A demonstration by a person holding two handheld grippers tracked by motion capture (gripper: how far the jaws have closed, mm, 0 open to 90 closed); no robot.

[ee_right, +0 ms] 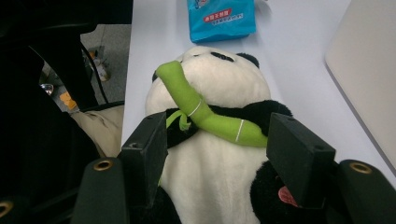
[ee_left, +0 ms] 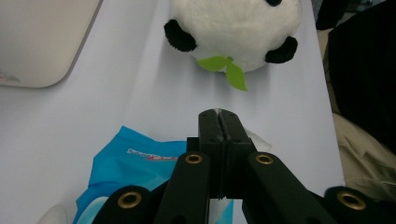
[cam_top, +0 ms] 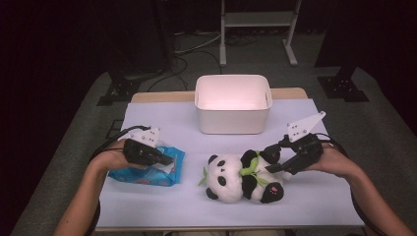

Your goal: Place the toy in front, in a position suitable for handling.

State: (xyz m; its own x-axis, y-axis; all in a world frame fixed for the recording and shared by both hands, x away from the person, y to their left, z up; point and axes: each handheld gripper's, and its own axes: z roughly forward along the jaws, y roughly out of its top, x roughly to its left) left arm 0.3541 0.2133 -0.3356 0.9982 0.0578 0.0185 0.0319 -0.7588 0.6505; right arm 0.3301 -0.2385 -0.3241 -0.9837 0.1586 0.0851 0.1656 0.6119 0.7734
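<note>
**Worktop inventory, left edge to right edge**

1. Left gripper (cam_top: pixel 164 160). I have it near the left edge of the worktop (cam_top: pixel 314 196), lying over the blue wipes pack (cam_top: pixel 169 174). In the left gripper view its jaws stand pressed together, with a thin white sliver at their tips; I cannot tell for certain whether that is a flap of the pack pinched between them.

2. Blue wipes pack. Flat on the worktop, towards the left front corner, partly under my left gripper. Well apart from the bin, near the panda's head.

3. White bin (cam_top: pixel 232 120). Stands at the middle of the back edge, open side up. It is clear of both grippers; nothing lies between it and the panda.

4. Plush panda (cam_top: pixel 226 179). Lies on its back at the middle of the front half, head towards the wipes pack, feet towards the right edge. A green bamboo stalk (ee_right: pixel 205 116) crosses its chest, and green leaves (ee_left: pixel 226 70) stick out beside its head.

5. Right gripper (cam_top: pixel 275 160). I hold it just over the panda's lower body, jaws wide apart, one on either side of the belly, the pads not pressing. The bamboo stalk lies across the gap ahead of them.
</note>
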